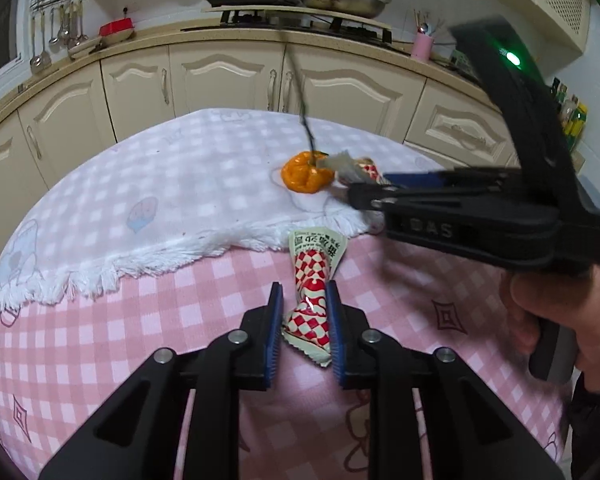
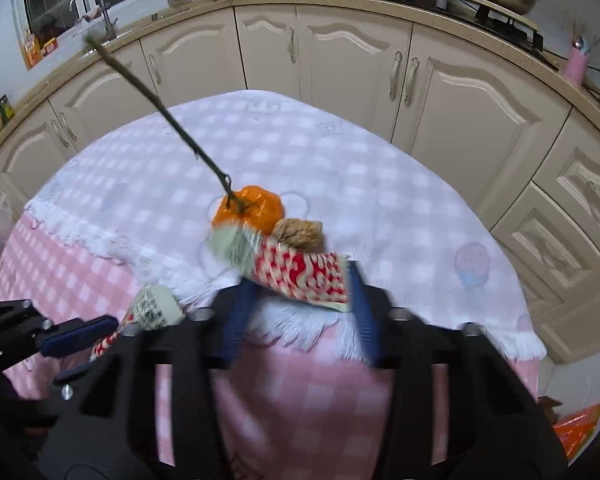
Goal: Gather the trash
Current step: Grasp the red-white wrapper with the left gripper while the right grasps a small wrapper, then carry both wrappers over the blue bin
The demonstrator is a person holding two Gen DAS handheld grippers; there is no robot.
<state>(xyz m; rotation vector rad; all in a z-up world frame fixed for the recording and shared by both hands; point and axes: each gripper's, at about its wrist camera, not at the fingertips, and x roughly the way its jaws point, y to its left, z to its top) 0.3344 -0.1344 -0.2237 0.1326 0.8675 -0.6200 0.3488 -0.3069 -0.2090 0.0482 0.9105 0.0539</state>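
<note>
Two black handheld grippers work over a kitchen table draped in pink gingham cloth (image 1: 100, 340) and a fringed white checked towel (image 1: 172, 184). At lower centre of the left wrist view, the left gripper (image 1: 304, 308) points forward and level, its blue ribbed pads (image 1: 276, 320) pinching a crinkled red-and-cream checkered snack wrapper (image 1: 314, 280), which is squeezed to a narrow waist between them and fans out flat and printed above. From the right edge of that frame the right gripper (image 1: 374, 186) reaches in sideways, gripped by a bare hand (image 1: 556, 312) at the lower right, its long fingers nearly together at a second checkered wrapper (image 1: 356, 170) beside a glossy, lumpy orange peel (image 1: 306, 176). The blurred right wrist view puts that wrapper (image 2: 300, 276) at centre, crumpled and lying across the towel's fringe (image 2: 296, 328), spanning the moderately spread blue pads (image 2: 240, 312); whether they actually clamp it cannot be told. Just above it sit the peel (image 2: 256, 208), a wrinkled tan walnut (image 2: 298, 232) touching the peel, and a thin dark twig (image 2: 160, 104) angling to the upper left.
</note>
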